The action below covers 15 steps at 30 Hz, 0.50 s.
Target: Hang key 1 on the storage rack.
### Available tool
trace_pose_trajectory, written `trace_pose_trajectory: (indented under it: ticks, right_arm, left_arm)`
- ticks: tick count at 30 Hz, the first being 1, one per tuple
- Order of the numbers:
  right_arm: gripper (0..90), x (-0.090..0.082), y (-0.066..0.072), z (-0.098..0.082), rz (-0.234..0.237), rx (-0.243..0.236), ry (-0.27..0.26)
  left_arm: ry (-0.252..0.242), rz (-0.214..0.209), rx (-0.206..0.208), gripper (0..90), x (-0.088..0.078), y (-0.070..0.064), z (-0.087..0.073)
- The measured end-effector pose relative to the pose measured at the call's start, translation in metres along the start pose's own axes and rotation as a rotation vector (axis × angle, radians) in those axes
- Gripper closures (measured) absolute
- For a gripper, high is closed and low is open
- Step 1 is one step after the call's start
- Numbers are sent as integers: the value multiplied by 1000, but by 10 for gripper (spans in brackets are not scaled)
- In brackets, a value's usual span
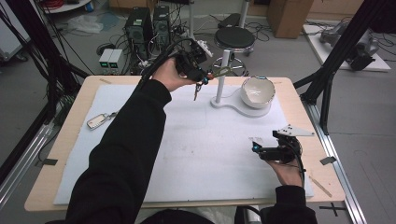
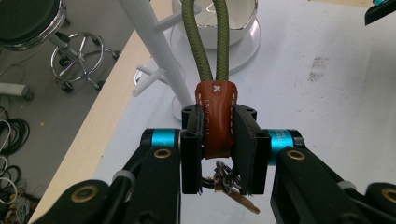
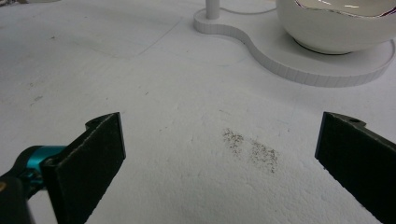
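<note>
My left gripper (image 1: 201, 77) is raised over the table's far edge, shut on a keychain's brown leather tab (image 2: 215, 112). A green cord loop (image 2: 198, 42) runs forward from the tab toward the white peg stand (image 2: 149, 42). Keys (image 1: 197, 90) dangle below the jaws. The stand's post (image 1: 220, 79) rises just right of the gripper. A white bowl (image 1: 257, 91) sits on the stand's base (image 3: 280, 56). My right gripper (image 1: 254, 143) rests low over the white mat at the right, open, with nothing between its pads (image 3: 100, 149).
A second key fob (image 1: 98, 121) lies on the wooden table's left side, beside the white mat (image 1: 187, 154). A round stool (image 1: 233, 39), computer towers and cables stand on the floor beyond the far edge. Black frame struts flank the table.
</note>
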State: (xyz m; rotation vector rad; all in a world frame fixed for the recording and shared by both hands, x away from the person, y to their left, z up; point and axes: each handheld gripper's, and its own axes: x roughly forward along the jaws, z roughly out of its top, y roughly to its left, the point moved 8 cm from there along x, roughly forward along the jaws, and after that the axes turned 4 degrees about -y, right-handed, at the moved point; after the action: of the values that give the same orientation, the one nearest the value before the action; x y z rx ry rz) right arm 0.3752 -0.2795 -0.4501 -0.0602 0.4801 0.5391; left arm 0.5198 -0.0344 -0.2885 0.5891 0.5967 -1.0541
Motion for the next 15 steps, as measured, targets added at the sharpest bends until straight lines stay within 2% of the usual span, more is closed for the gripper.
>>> trace_pose_trajectory:
  ticks: [5,8,13,15]
  right_arm:
    - [7,0,-1,0,-4,-4,-2]
    - [7,0,-2,-1,-8,-7,9]
    - [7,1,-3,-1,-7,-6,5]
    - [7,2,-3,0,-6,-5,4]
  left_arm:
    - [-16,4,-9,733,2,3,4]
    - [-3,8,-12,732,10,5,3]
    - [34,29,1,732,22,6,-2]
    - [33,54,24,733,25,7,-3]
